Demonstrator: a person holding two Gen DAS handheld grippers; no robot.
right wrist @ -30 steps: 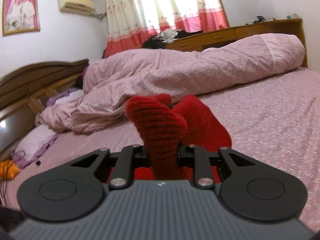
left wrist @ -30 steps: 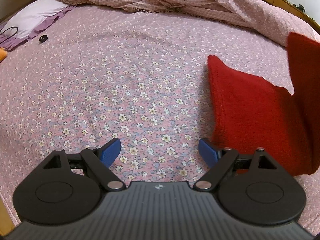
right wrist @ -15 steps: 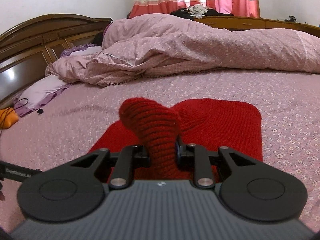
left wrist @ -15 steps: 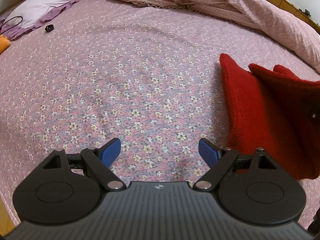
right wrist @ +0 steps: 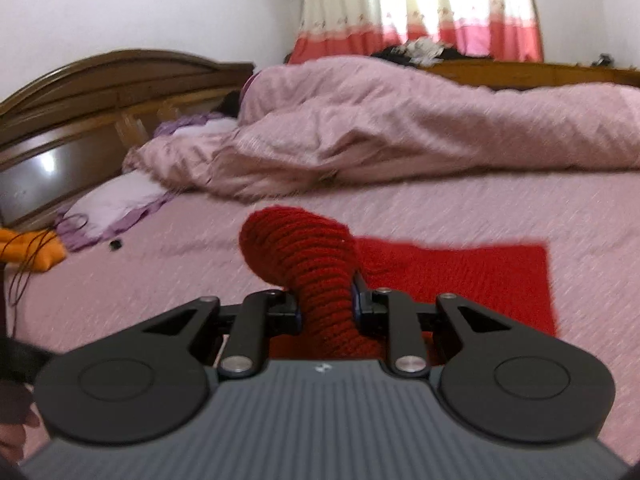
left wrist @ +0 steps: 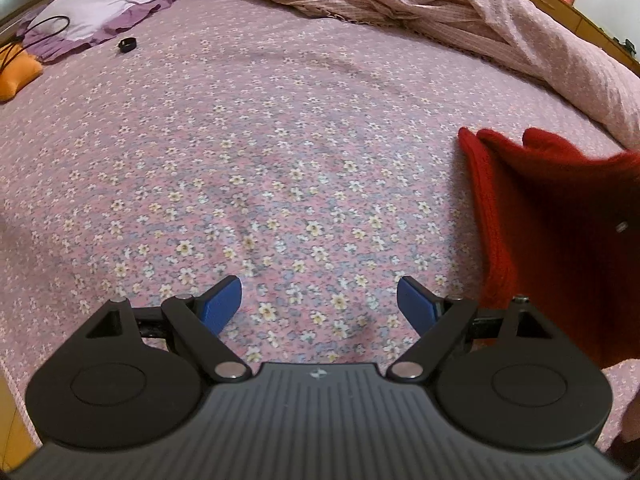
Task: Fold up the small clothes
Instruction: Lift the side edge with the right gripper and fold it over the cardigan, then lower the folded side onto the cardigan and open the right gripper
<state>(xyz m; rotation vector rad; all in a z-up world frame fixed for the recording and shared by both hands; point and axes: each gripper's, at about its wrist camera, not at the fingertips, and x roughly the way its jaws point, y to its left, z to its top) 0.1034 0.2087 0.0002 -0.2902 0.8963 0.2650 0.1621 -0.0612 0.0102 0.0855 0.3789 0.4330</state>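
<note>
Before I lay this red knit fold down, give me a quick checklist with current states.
1. Right gripper clamped on the red knit garment: ok.
2. Left gripper open and empty over the floral sheet: ok.
3. Rest of garment lying flat on the sheet: ok in the right wrist view.
4. Fold edges lined up: cannot tell, the lifted part hides them.
5. Landing area free of the small black object and pink quilt: ok, both far off.
</note>
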